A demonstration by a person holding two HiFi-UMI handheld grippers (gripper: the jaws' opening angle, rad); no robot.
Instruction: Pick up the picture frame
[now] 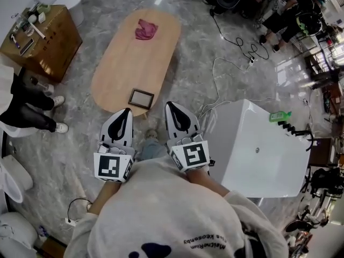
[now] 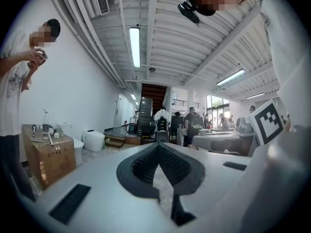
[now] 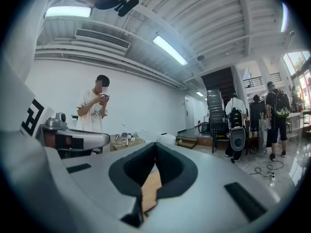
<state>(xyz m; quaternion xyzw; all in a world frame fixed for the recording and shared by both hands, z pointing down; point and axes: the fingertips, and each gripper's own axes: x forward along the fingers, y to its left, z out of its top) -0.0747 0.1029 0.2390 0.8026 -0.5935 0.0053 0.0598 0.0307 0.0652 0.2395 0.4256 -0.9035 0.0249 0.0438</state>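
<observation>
Oval wooden surface (image 1: pixel 126 63) bearing picture frame (image 1: pixel 141 98) flat near 6 o'clock edge and crumpled pink cloth (image 1: pixel 145 29) toward 12 o'clock end, well apart.

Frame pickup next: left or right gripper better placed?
Left, narrowly. In the head view the frame lies at the near edge of the table, between both grippers, but the left gripper sits closer to it than the right gripper. Both are shut and empty, so either must open first.

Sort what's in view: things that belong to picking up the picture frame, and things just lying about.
For the job: picture frame, on the oval table's near end; left gripper, right gripper, both shut and empty.

Lying about: pink cloth, cardboard box, white tub, green bottle, floor cables.
</observation>
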